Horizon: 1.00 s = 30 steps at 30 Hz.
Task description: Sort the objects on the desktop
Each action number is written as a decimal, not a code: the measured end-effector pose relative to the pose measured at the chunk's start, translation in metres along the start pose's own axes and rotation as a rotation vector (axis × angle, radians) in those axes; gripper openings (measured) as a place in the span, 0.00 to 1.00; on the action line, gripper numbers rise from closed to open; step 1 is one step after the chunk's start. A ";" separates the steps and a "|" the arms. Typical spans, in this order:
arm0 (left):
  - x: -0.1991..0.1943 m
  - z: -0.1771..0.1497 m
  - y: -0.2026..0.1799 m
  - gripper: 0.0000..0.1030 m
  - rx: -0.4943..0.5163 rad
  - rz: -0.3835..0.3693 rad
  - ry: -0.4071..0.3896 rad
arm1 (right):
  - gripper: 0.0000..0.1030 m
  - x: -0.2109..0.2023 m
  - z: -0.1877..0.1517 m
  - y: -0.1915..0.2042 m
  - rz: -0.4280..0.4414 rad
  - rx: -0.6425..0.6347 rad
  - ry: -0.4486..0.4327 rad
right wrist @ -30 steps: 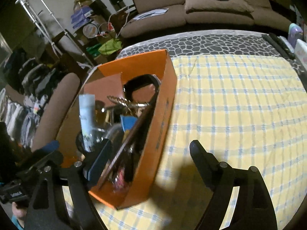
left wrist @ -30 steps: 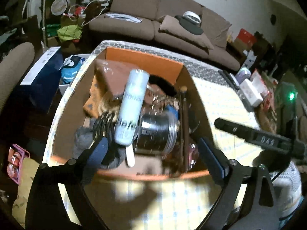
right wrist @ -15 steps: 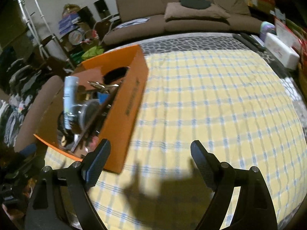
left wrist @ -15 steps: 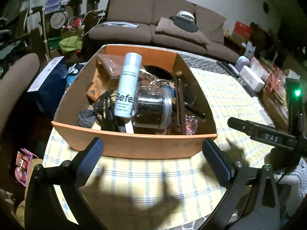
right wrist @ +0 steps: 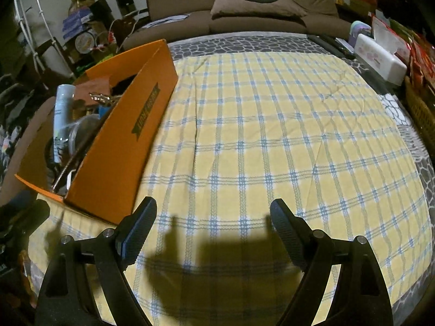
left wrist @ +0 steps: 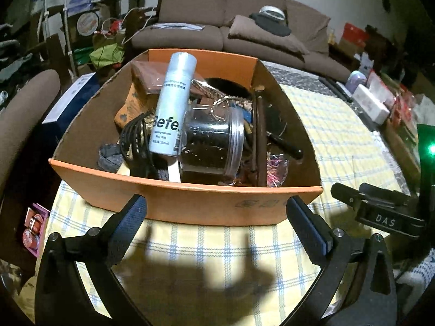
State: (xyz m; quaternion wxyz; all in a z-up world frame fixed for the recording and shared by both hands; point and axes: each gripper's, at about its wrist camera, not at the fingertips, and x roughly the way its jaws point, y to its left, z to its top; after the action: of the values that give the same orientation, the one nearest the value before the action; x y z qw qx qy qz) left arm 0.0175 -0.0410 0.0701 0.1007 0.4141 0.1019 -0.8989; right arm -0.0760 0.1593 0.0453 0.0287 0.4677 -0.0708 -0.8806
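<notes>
One orange box [left wrist: 190,203], sofa [left wrist: 231,27] behind

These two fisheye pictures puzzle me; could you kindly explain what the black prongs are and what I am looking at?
A person holds a hand-held gripper in each hand, with a camera on each looking along its two fingers. The left hand-held gripper faces an orange cardboard box crammed with things: a white spray bottle, a clear jar, black cables. The right hand-held gripper looks over the bare yellow checked tablecloth, with the box to its left. Both are open and hold nothing.
</notes>
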 end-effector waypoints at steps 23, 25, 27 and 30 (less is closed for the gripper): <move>0.042 -0.023 0.000 1.00 0.027 0.052 0.063 | 0.85 0.032 -0.019 -0.003 -0.112 -0.027 0.045; 0.050 -0.032 0.005 1.00 0.009 0.077 0.077 | 0.86 0.036 -0.023 -0.002 -0.134 -0.039 0.045; 0.061 -0.042 0.011 1.00 -0.027 0.077 0.103 | 0.91 0.037 -0.027 0.001 -0.158 -0.064 0.017; 0.063 -0.048 0.004 1.00 0.015 0.122 0.073 | 1.00 0.037 -0.034 -0.003 -0.182 -0.039 -0.022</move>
State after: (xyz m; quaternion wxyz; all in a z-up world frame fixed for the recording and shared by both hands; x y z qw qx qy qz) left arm 0.0137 -0.0385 -0.0088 0.1484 0.4529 0.0736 -0.8761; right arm -0.0688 0.1543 -0.0044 -0.0433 0.4617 -0.0112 -0.8859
